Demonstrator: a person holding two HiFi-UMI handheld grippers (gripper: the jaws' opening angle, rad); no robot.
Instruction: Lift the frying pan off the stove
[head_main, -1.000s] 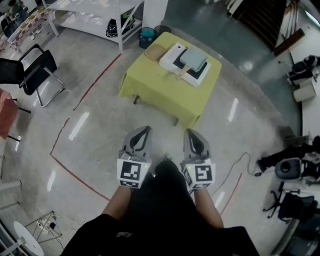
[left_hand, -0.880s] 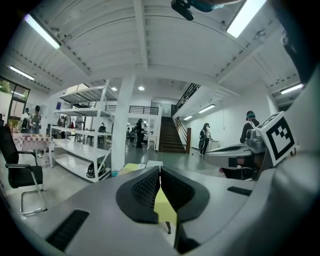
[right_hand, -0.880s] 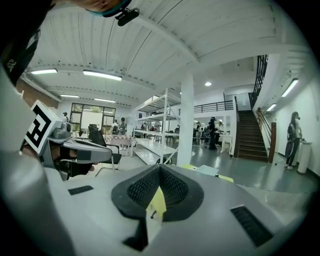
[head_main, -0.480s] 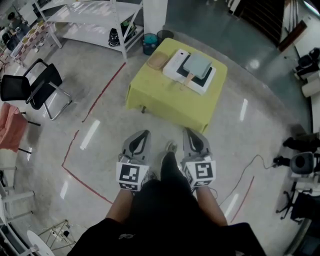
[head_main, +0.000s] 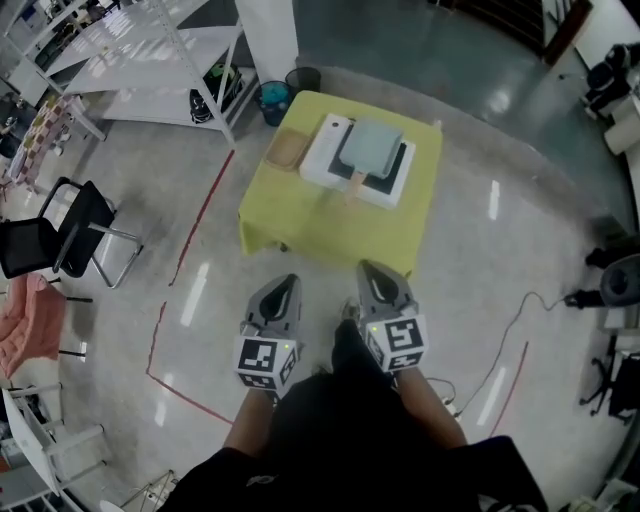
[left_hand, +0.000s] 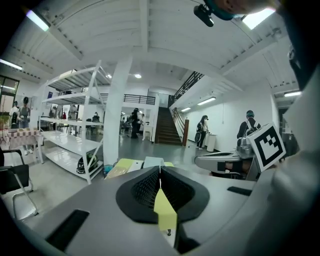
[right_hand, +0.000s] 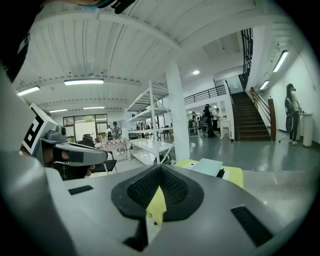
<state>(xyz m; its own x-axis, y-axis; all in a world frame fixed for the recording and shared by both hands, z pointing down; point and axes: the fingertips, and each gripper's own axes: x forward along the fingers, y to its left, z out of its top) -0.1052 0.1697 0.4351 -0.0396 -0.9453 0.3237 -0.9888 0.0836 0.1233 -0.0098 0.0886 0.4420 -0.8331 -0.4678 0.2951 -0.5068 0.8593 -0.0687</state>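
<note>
A person stood well short of the yellow-draped worktop (head_main: 300, 215), left gripper (head_main: 288, 284) and right gripper (head_main: 370, 270) both clenched on nothing. The frying pan (head_main: 372, 146) sat on the stove (head_main: 322, 150) toward the worktop's far edge, its wooden handle (head_main: 357, 181) pointing at the near edge. A clean lift would likely mean approaching, opening one gripper and taking that handle squarely.
</note>
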